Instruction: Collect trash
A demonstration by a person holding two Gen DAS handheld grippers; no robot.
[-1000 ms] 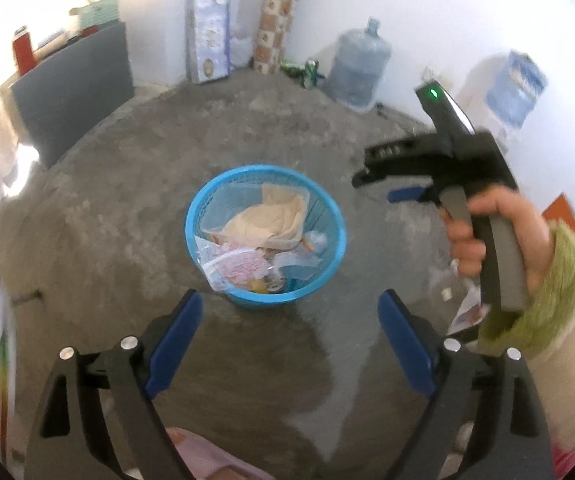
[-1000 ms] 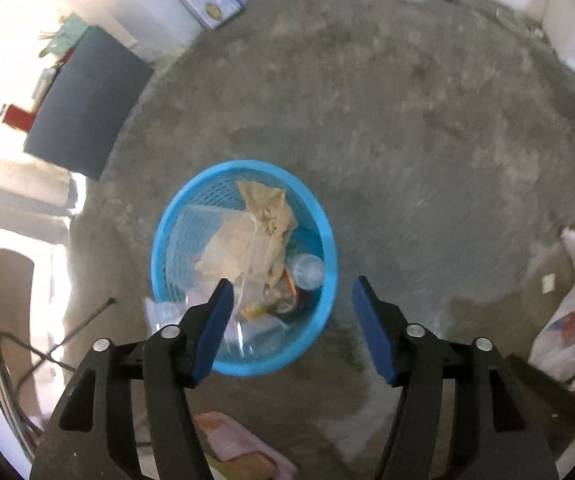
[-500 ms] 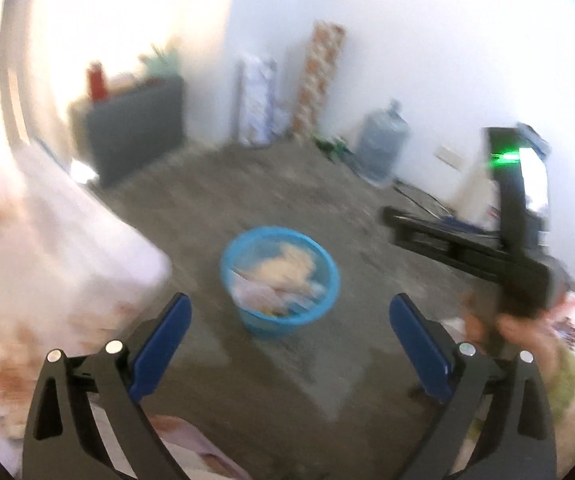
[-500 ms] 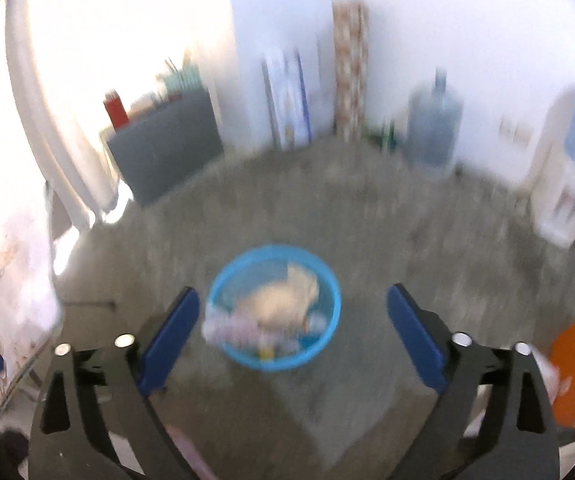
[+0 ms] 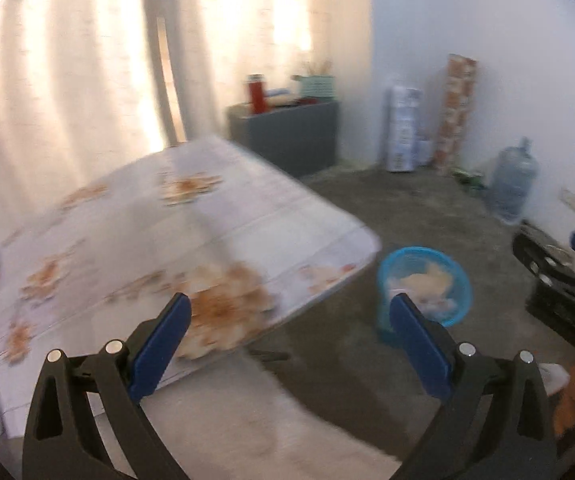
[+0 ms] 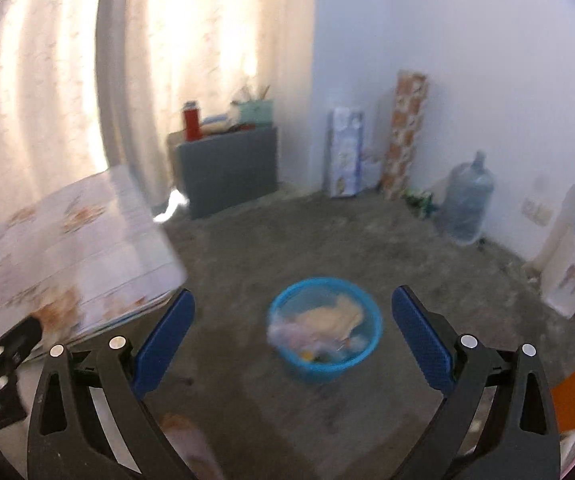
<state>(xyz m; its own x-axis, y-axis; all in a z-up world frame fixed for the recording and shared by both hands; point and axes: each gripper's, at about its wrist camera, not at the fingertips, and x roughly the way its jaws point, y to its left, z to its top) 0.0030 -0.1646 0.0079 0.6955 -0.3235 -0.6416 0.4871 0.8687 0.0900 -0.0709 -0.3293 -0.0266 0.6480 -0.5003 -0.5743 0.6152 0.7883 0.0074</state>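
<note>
Now both grippers stand wide apart, empty: left gripper (image 5: pixel 287 326), right gripper (image 6: pixel 293 322). Blue trash basket (image 6: pixel 324 326) sits on the concrete floor (image 6: pixel 247 256), lower centre of the right view, filled with wrappers and crumpled paper. Judged next: scan the floral tablecloth (image 5: pixel 167 240) for leftover trash, moving slower. Motion blur hides small litter; left edge clutter unreadable.

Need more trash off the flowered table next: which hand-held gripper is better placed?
Probably left. The left hand-held gripper faces the table, jaws open and empty. The right hand-held gripper, also open, faces the blue bin on the floor.
</note>
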